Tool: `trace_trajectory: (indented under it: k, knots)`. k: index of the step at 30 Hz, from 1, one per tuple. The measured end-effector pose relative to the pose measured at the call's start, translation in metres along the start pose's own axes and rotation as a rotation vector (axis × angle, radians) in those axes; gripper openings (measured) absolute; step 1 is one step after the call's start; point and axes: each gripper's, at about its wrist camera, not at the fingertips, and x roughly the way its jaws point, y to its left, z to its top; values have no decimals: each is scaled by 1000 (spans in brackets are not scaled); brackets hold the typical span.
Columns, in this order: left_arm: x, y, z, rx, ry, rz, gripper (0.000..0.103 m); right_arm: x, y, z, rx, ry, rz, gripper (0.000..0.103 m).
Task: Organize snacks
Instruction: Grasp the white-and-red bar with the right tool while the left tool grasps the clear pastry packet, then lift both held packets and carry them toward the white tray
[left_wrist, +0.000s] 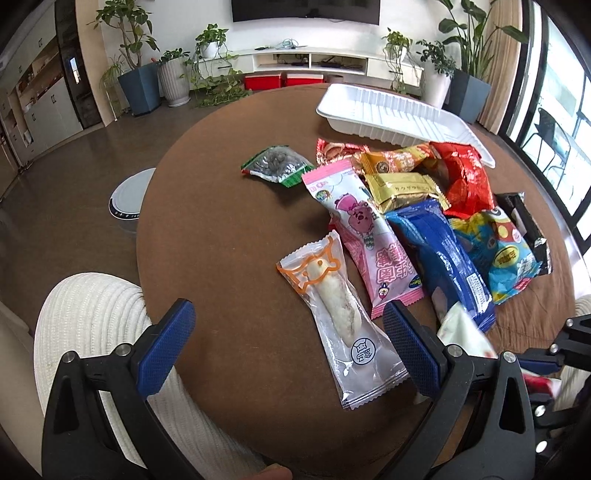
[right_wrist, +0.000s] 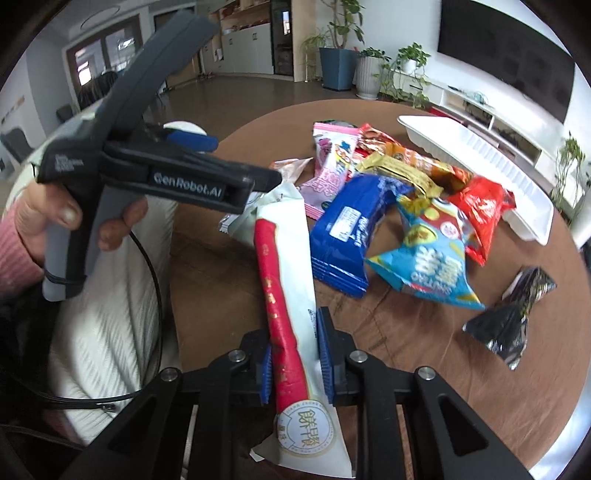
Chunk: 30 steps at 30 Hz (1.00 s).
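**Right wrist view: fingers pinch a long white-and-red packet over the snack pile**

Right wrist view shows the right gripper (right_wrist: 294, 354) with its blue pads pressed against both sides of a long white packet with a red stick inside (right_wrist: 284, 280). The packet runs away from the camera toward the pile, its near end with a round printed seal sticking out below the fingers.

The left gripper (left_wrist: 288, 343) has its fingers spread wide, with nothing clamped. Between them, in the left wrist view, lies a clear packet with an orange outline print (left_wrist: 341, 321), flat on the round brown worktop (left_wrist: 221, 221). A hand (right_wrist: 55, 221) in a pink sleeve grips that tool's handle.

The rest of the snacks lie heaped toward the far right of the worktop:
- a pink packet with a cartoon figure (left_wrist: 365, 236), just beside the clear one
- a blue packet (left_wrist: 439, 254), touching the pink one
- a gold packet (left_wrist: 402, 188) and a red bag (left_wrist: 465, 177) behind them
- a light blue bag (left_wrist: 506, 254) at the right
- a green-edged packet of seeds (left_wrist: 277, 164), lying apart on the left

A white ribbed tray (left_wrist: 388, 114) stands beyond the pile, the red bag overlapping its near edge. A black packet (right_wrist: 513, 317) lies by itself.
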Motion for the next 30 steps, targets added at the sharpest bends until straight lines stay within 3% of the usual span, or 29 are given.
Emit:
trace_trajectory:
  k: [8,14,19,22,24,30]
  knots:
    - [23,-12,-2,64,66,33,103,-14,-12,-9,74,-17,26,20]
    - [30,-11,-1,57,62,4,101,-17,-13,-10,91,-24,32,20]
    - [27,-9,-2,63,54,-70,78,-16,-15,-9,98,-29,35,20]
    - [23,-14,-2,86,34,-88,53,-17,-17,-10,111,-30,44,20]
    - [22,-14,-2,90,29,-95,29,-17,-18,-10,119,-30,49,20]
    - [19,-9,-3,80,27,-112,25,-12,-10,-7,79,-20,16,21]
